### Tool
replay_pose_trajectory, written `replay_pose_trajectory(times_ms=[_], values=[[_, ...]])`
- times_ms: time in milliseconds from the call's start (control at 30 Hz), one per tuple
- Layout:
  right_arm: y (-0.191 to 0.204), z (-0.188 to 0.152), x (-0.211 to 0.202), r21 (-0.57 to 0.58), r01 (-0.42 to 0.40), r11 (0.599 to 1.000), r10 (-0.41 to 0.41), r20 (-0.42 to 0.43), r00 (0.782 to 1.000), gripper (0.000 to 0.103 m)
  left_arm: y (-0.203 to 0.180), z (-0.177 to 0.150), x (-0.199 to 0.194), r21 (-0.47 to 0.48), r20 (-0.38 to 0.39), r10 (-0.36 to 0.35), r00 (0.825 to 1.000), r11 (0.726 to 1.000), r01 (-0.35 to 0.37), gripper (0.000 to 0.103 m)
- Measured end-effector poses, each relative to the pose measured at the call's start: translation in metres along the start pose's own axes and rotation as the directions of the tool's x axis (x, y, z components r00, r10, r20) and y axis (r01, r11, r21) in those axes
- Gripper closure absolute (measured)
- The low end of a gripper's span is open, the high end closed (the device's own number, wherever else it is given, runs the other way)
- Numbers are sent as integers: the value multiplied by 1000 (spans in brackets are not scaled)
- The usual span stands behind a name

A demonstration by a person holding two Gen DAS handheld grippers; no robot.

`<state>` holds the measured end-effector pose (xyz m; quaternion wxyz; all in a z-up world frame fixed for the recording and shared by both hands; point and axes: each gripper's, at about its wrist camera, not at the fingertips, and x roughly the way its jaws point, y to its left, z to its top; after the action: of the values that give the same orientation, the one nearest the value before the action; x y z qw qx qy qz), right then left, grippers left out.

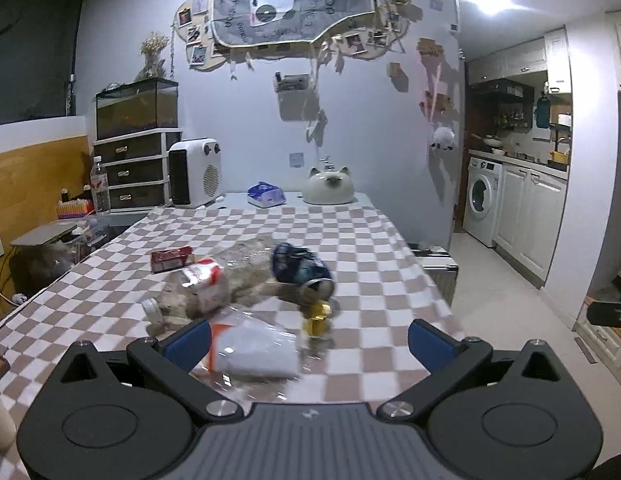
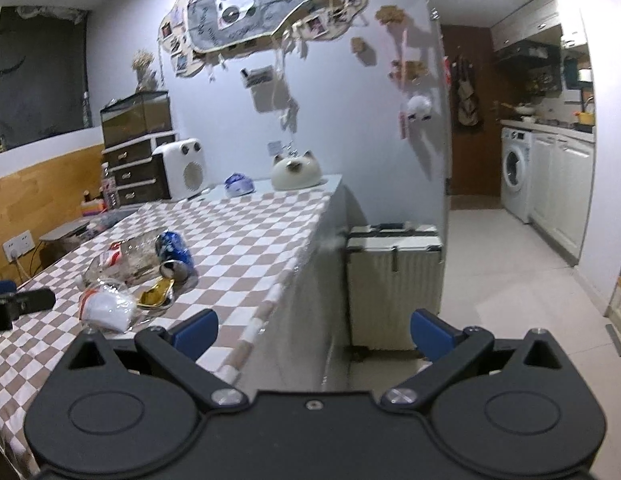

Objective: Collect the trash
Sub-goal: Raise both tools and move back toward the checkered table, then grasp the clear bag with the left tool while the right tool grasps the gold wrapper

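Observation:
Trash lies in a heap on the checkered tablecloth (image 1: 370, 248): a crushed blue can (image 1: 302, 272), a gold foil wrapper (image 1: 316, 318), a crumpled clear plastic bottle (image 1: 198, 288), a red packet (image 1: 170, 258) and a white bag in clear plastic (image 1: 254, 348). My left gripper (image 1: 310, 344) is open just above the table, its left pad beside the white bag. My right gripper (image 2: 314, 332) is open and empty over the table's right edge; the can (image 2: 174, 250), the foil (image 2: 156, 292) and the white bag (image 2: 108, 308) lie to its left.
A white heater (image 1: 194, 172), a blue tissue pack (image 1: 266, 194) and a cat-shaped pot (image 1: 328, 186) stand at the table's far end. A white suitcase (image 2: 394, 280) stands on the floor by the table's right side. Drawers and a tank (image 1: 136, 140) are at far left. The kitchen opens right.

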<state>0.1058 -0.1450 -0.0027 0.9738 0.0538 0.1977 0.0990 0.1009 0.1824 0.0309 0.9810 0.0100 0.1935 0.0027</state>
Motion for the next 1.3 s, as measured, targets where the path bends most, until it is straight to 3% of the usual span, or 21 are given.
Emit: replay_pose_trajectory(times_ms=[200,400,500,667,767,900,1067,1300], values=[[32,12,33,-3,-52,999,52,-34,998,0,49,1,42,-19,-11,-24,1000,1000,24,5],[64,25,59,12,-110,994,111,-75,991,0,94,4,87,-119,-29,-79,996,990,75,7],[77,29,68,8,-116,993,116,-83,990,0,106,1,114,-141,-69,-107,992,985,97,8],[88,34,78,32,-157,987,159,-85,984,0,121,-14,140,-190,-153,-165,974,973,135,19],[92,38,86,47,-175,983,178,-84,980,0,118,-22,138,-175,-173,-175,969,974,144,25],[100,43,104,66,-164,984,169,-80,982,0,109,-33,119,-171,-166,-222,961,966,194,26],[111,45,134,99,-203,974,214,-120,969,0,88,-43,93,-132,-163,-264,951,961,245,27],[125,39,181,170,-207,963,237,-180,955,2,69,-50,75,-189,-151,-357,922,926,328,38]])
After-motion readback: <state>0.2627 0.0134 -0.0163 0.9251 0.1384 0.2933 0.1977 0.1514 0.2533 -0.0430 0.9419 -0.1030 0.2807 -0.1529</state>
